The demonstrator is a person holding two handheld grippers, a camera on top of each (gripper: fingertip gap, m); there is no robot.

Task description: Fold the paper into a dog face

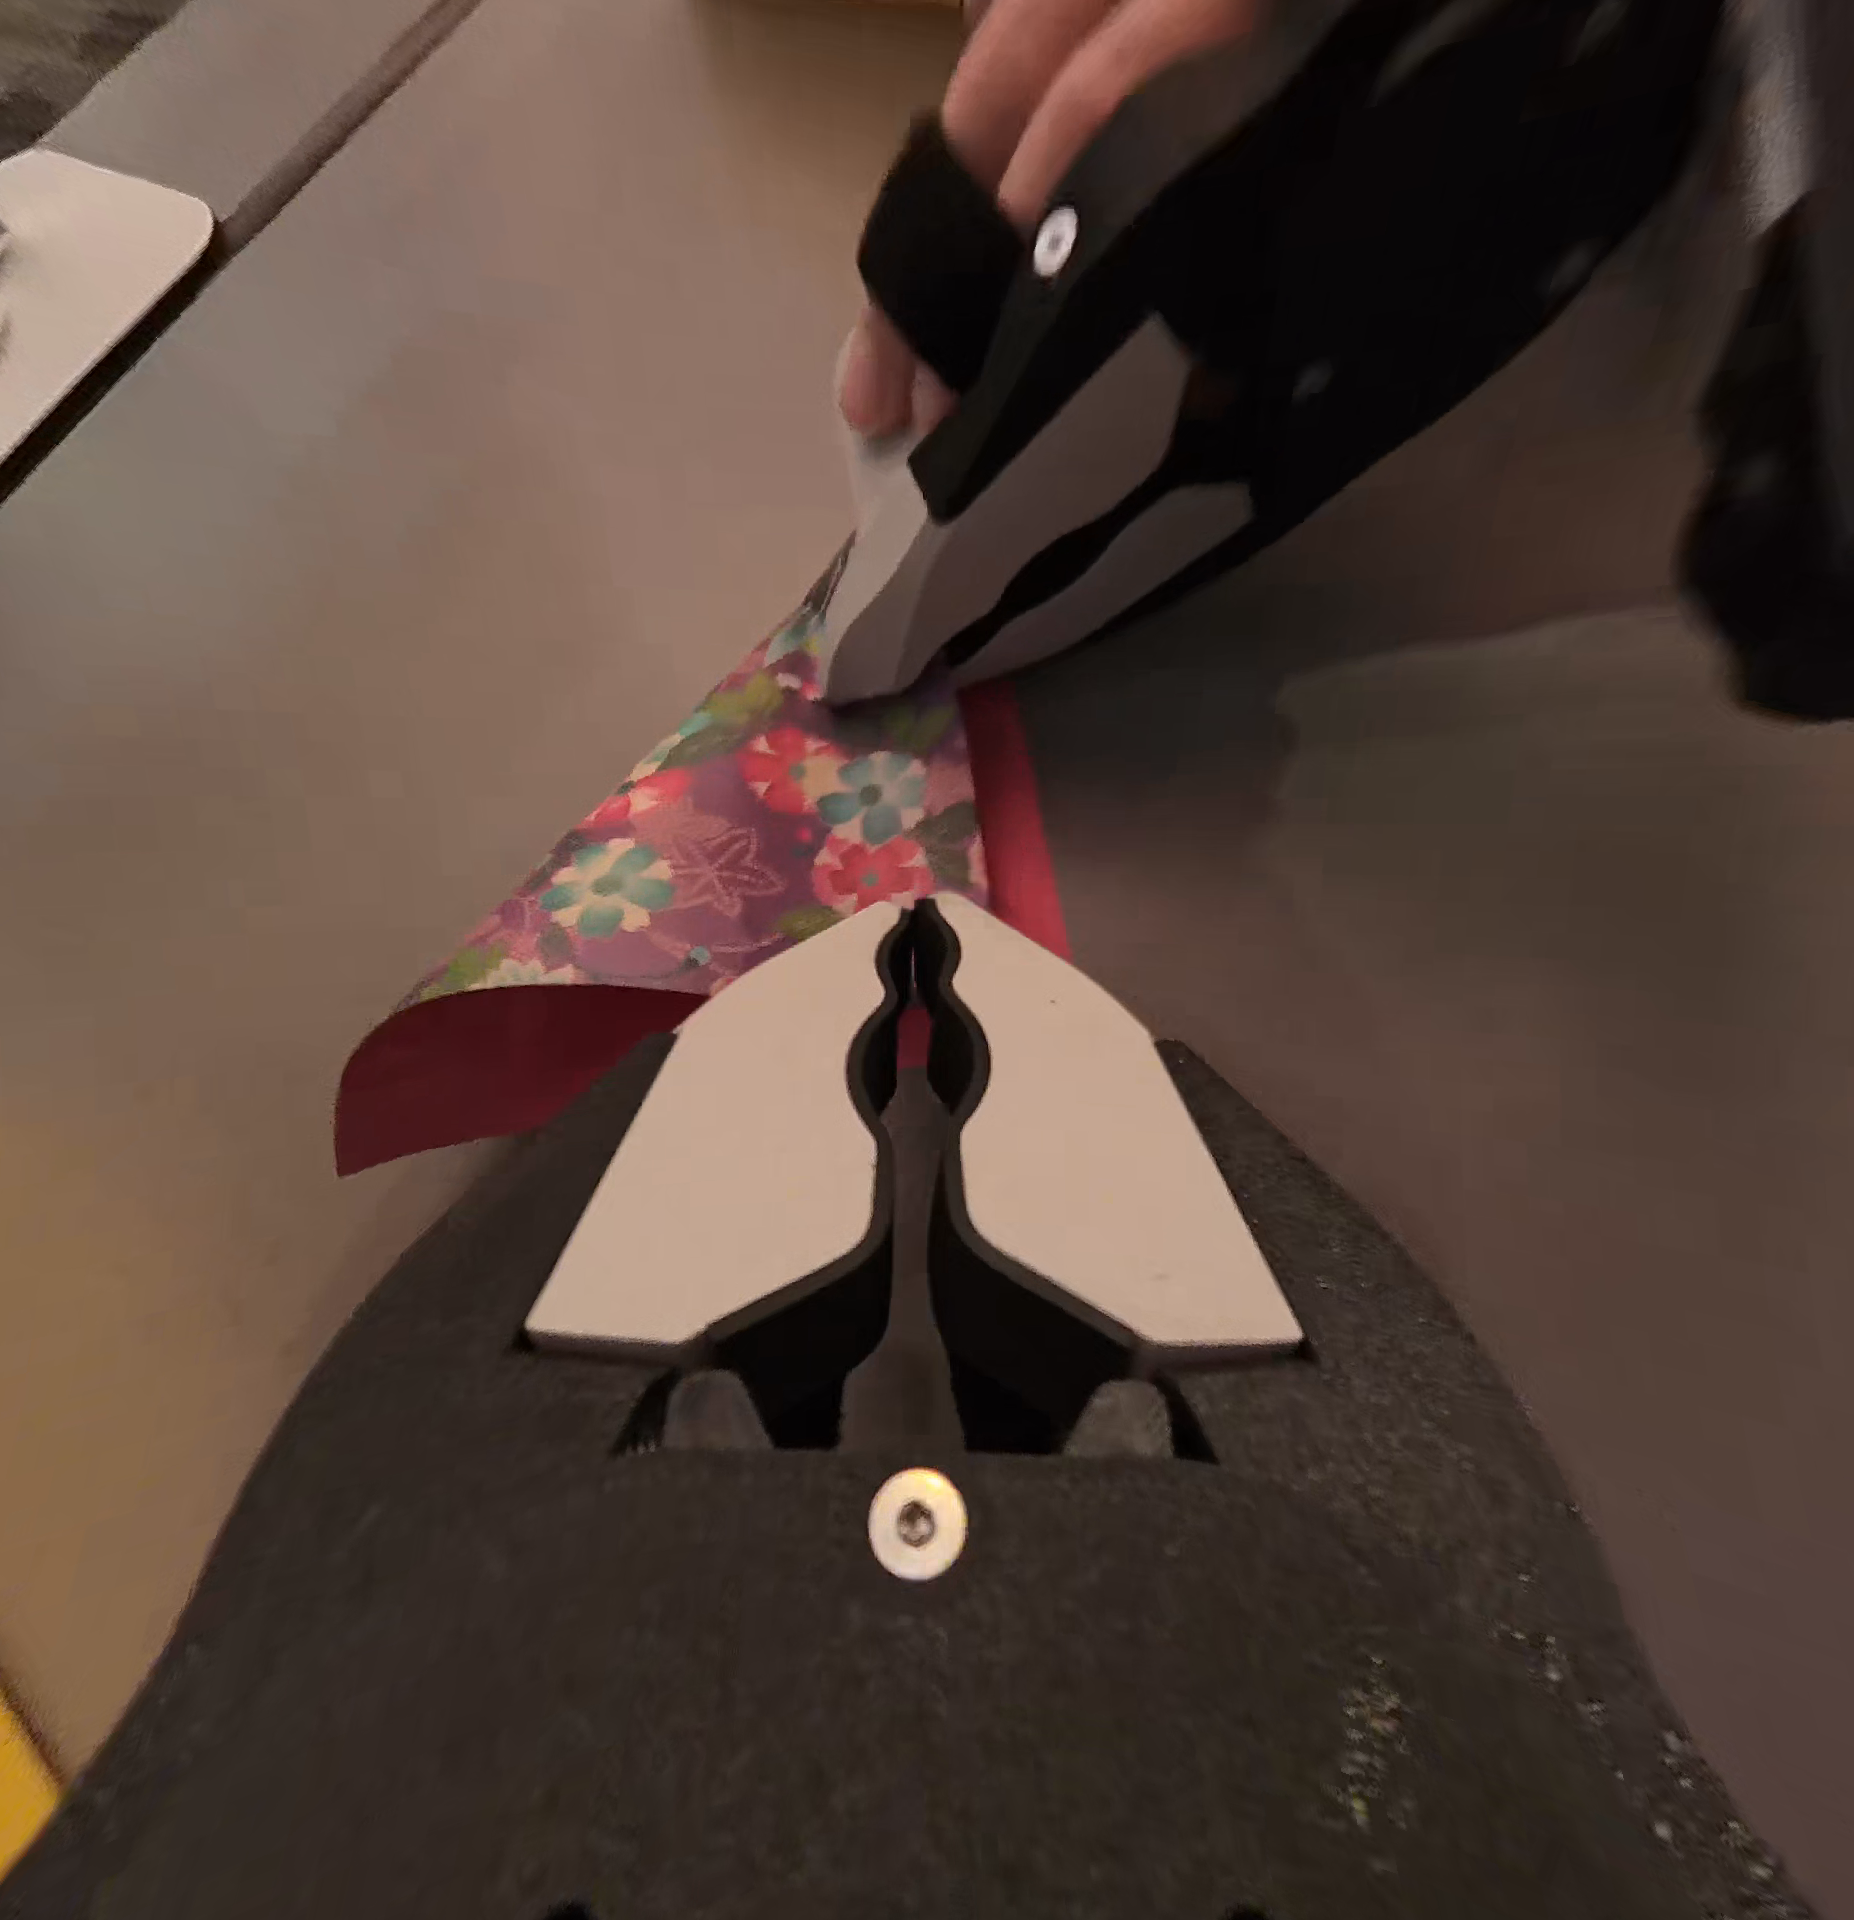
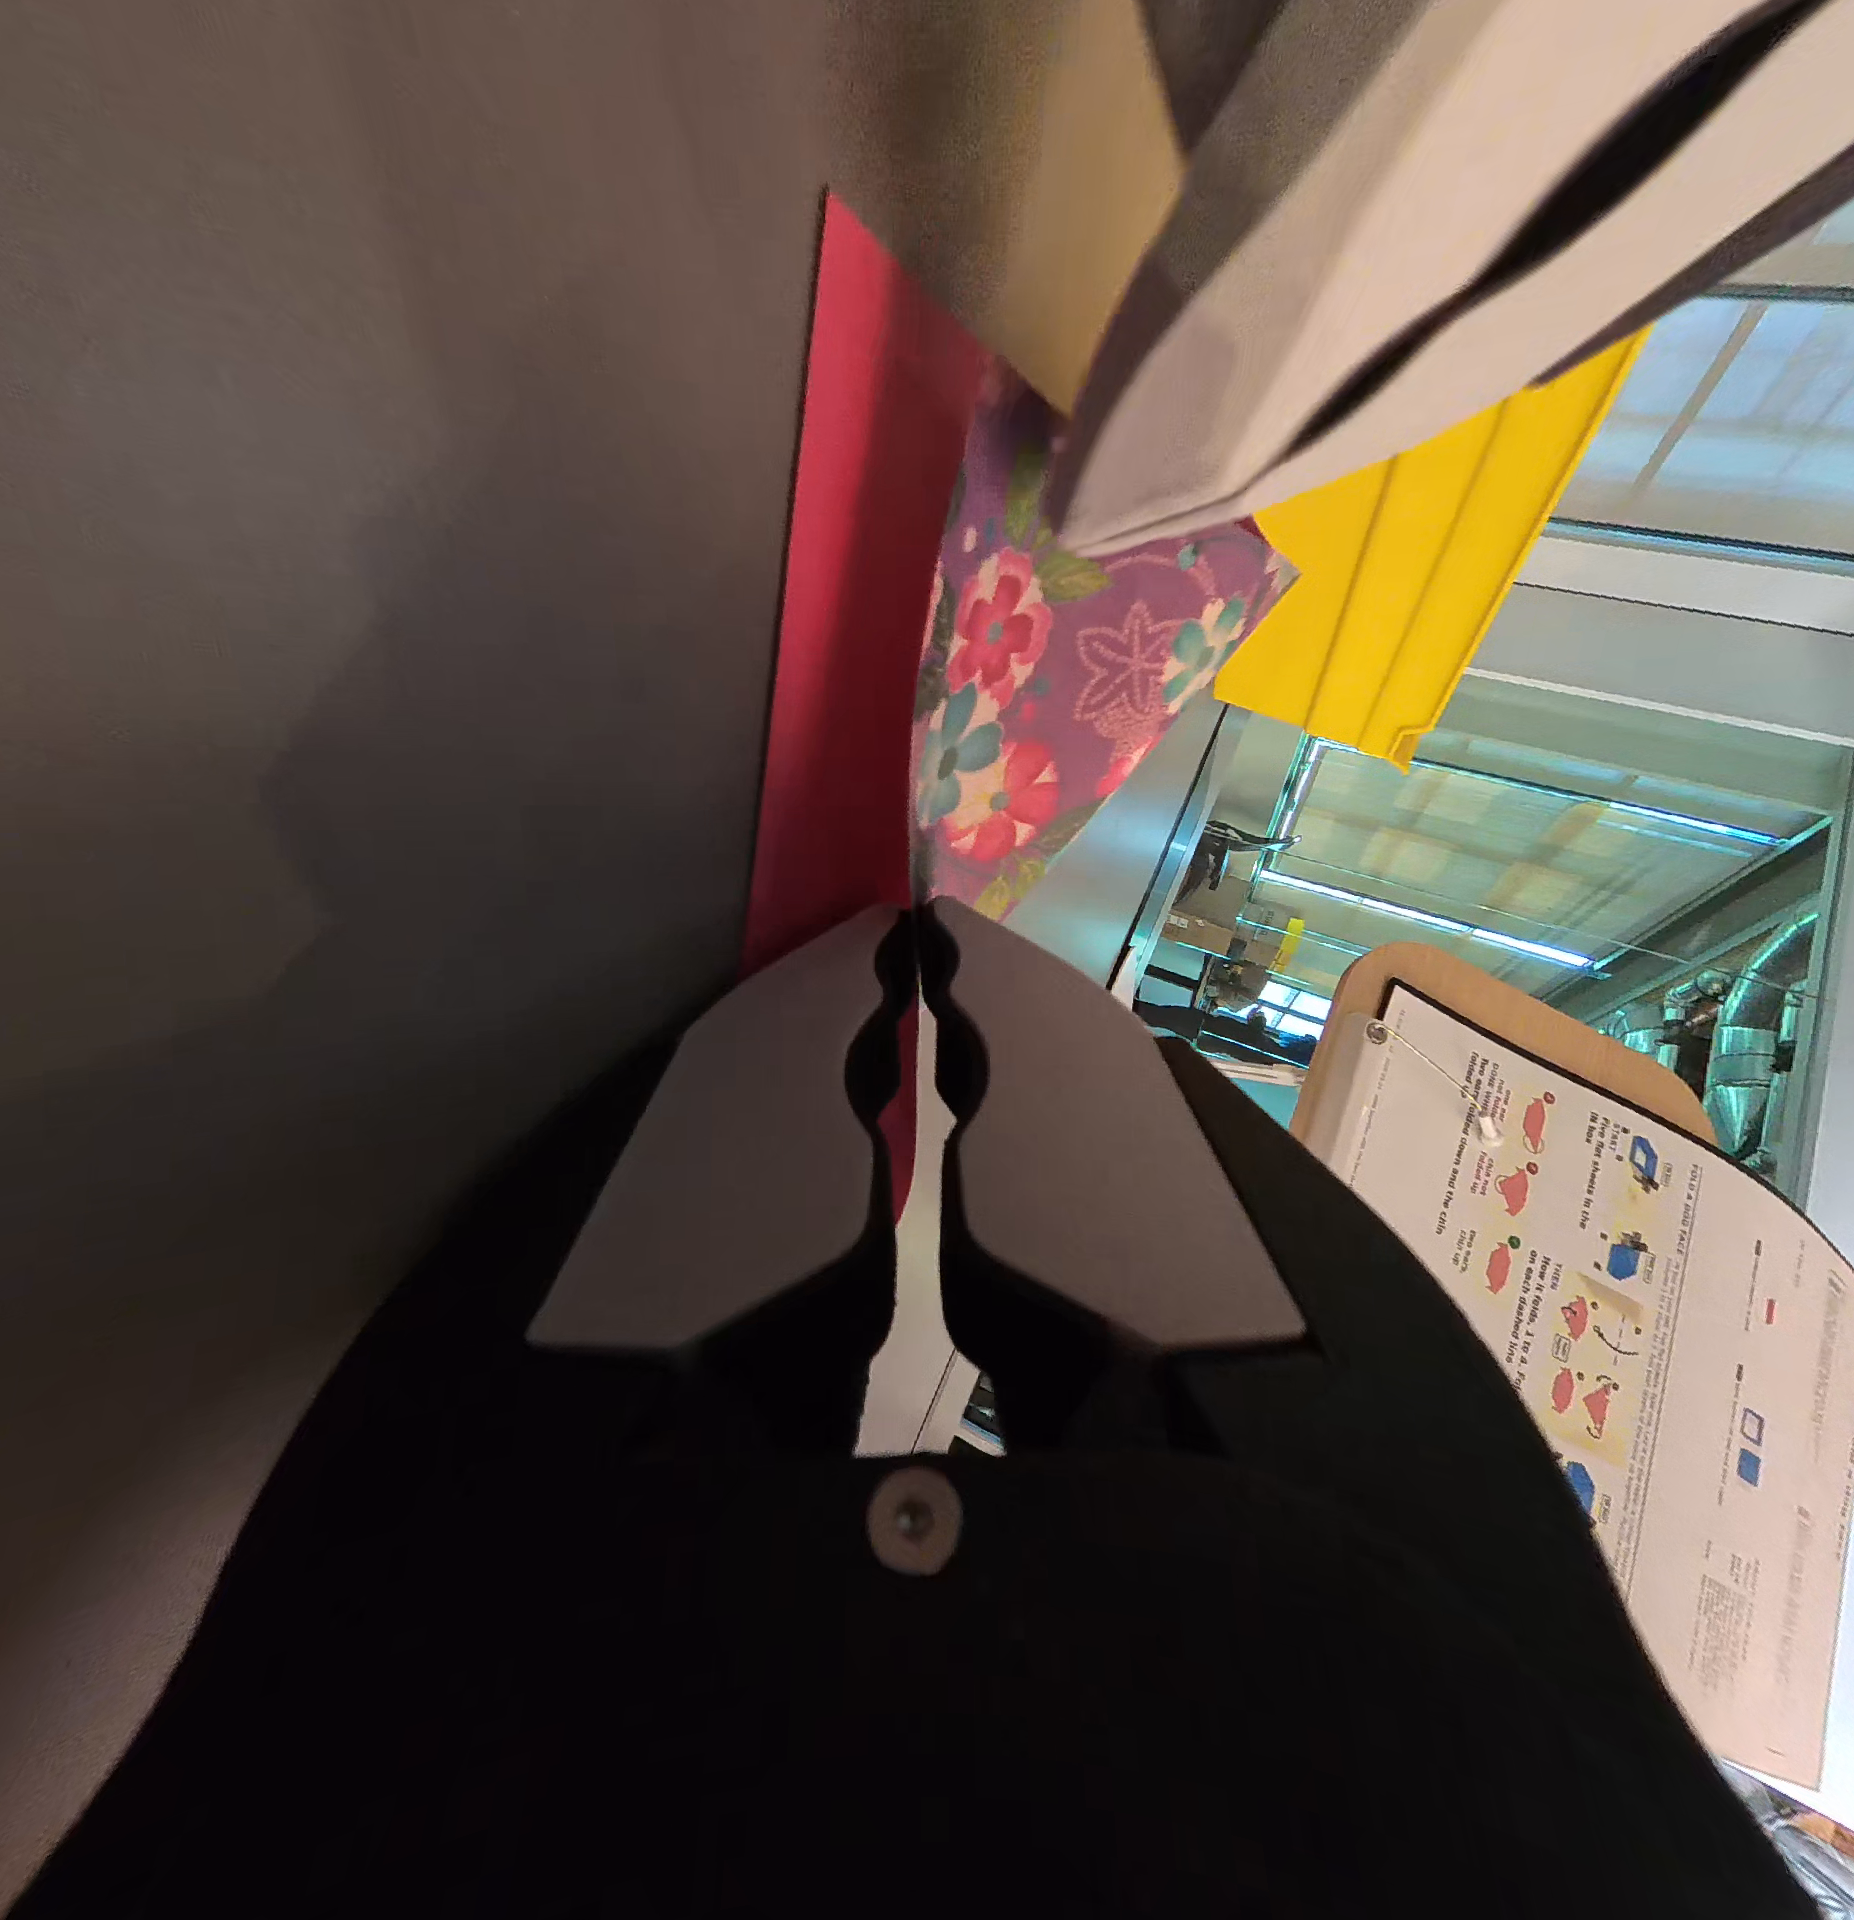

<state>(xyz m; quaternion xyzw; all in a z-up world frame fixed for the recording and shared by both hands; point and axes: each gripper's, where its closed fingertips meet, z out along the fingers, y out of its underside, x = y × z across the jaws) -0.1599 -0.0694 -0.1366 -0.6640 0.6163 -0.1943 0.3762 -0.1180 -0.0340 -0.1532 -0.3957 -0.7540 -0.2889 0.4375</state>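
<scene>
- The square sheet of paper [image 1: 757, 831], flowery purple on one side and plain red on the other, lies on the smooth grey-brown counter [image 1: 487, 520].
- Part of the paper is folded over, so the flower side faces up and a strip of the red side shows along its right edge.
- The near-left corner of the flap curls up off the counter and shows its red underside.
- The left hand-held gripper [image 1: 918, 909], black with pale grey fingers, has its two fingers shut together. The tips sit at the near edge of the paper. The fingers hide the paper just there, so I cannot tell if they pinch it or only press on it.
- The right hand-held gripper [image 1: 881, 696] comes in from the top right and its tips touch down on the far part of the paper. It is blurry in the left wrist view.
- In the right wrist view, the right hand-held gripper's fingers are also closed, with the paper's fold right at the tips. A thin pale sliver shows between them, but I cannot make out what it is.
- A person's bare hand [image 1: 1006, 156] holds the right hand-held gripper and is cut off at the top.
- A yellow ridged plastic thing [image 2: 1422, 582] and a printed paper sheet on a wooden board [image 2: 1629, 1351] are only partly seen.
</scene>
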